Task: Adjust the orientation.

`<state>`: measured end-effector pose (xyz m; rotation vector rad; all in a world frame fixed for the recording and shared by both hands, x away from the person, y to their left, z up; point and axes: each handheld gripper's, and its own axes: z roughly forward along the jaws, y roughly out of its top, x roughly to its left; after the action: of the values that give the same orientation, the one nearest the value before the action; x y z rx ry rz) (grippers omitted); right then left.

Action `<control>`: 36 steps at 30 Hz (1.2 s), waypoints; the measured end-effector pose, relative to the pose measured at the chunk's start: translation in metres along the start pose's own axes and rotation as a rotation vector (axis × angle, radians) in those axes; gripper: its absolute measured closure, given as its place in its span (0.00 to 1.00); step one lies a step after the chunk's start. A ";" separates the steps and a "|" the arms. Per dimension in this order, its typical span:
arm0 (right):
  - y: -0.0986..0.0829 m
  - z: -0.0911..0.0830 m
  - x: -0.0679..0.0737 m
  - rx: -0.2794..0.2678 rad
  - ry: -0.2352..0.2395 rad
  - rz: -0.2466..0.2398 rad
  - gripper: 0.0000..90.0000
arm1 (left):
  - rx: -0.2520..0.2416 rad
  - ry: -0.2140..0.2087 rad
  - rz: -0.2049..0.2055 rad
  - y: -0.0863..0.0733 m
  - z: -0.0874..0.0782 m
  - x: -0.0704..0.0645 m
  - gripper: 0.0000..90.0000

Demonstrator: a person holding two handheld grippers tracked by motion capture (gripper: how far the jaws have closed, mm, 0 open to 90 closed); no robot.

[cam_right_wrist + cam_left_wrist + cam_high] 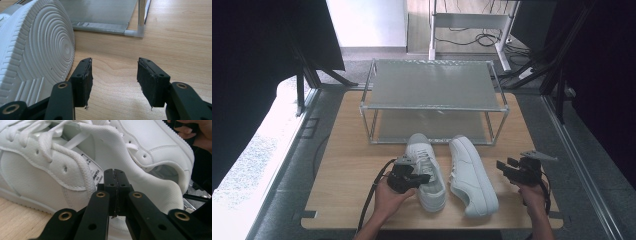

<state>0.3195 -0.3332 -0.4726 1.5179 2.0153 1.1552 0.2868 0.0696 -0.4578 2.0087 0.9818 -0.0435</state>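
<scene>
A wooden table (347, 170) carries a two-tier metal shoe rack (432, 100) at its far side, and everything else sits just in front of that rack. In front of the rack's left half, the left gripper (424, 177) is held against the left white sneaker (427, 172); in the left gripper view its jaws are pressed together, and whether they pinch the collar edge of that sneaker (50, 167) cannot be told. Just right of it, in front of the rack's middle, the second white sneaker (472, 175) lies tipped on its side, its ringed sole (35, 52) facing the right gripper. In front of the rack's right corner post (141, 17), the right gripper (503, 168) hovers over bare wood with its jaws spread apart, holding nothing.
</scene>
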 end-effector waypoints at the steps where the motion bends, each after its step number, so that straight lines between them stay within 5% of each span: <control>1: 0.000 0.000 0.000 0.000 0.000 0.000 0.52 | 0.000 0.000 0.000 0.000 0.000 0.000 1.00; 6: 0.000 0.002 0.001 0.006 0.003 -0.007 0.51 | 0.017 0.028 -0.008 -0.001 -0.007 0.004 1.00; 13: 0.000 0.000 -0.001 0.002 0.002 -0.001 0.51 | 0.033 0.004 -0.048 -0.003 -0.022 0.022 1.00; 18: 0.000 0.001 -0.001 0.003 0.001 -0.002 0.51 | 0.033 0.043 -0.071 -0.007 -0.032 0.036 0.99; 23: 0.000 0.002 0.001 0.009 0.000 -0.008 0.51 | 0.022 -0.020 -0.080 -0.008 -0.034 0.039 0.95; 30: 0.000 0.001 -0.001 0.004 0.000 -0.004 0.51 | -0.026 -0.063 -0.060 -0.003 -0.046 0.035 0.85; 36: 0.001 0.000 -0.001 0.002 -0.002 -0.005 0.51 | -0.183 -0.007 -0.010 0.000 -0.072 0.036 0.68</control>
<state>0.3202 -0.3335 -0.4724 1.5131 2.0181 1.1501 0.2884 0.1441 -0.4264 1.8353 0.9569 0.0327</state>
